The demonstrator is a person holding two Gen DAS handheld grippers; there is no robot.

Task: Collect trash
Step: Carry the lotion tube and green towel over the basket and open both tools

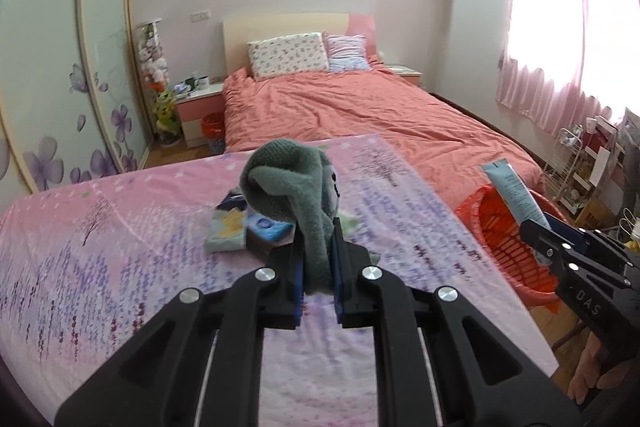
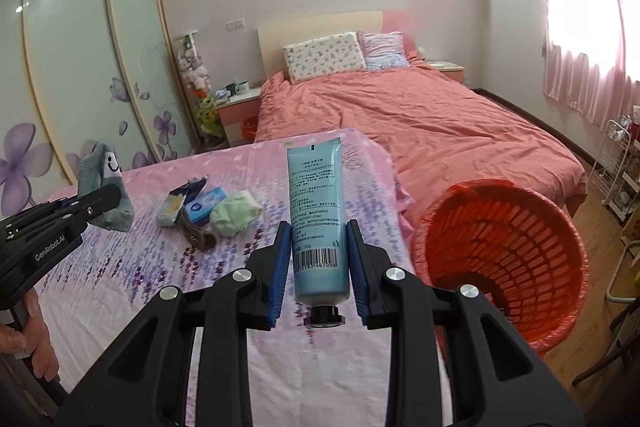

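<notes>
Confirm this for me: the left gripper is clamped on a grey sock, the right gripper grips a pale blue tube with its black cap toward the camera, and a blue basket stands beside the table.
One thing is off: the basket is red, not blue, as the right wrist view shows. The rest holds: the left gripper is clamped on the grey sock, and the right gripper grips the pale blue tube, black cap toward the camera.

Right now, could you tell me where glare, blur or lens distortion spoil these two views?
Left wrist view: the curtained window blows out white, and the grey sock looks slightly soft. Right wrist view: the window glares likewise, the wardrobe doors bow from fisheye, but the blue tube prints sharp.
</notes>
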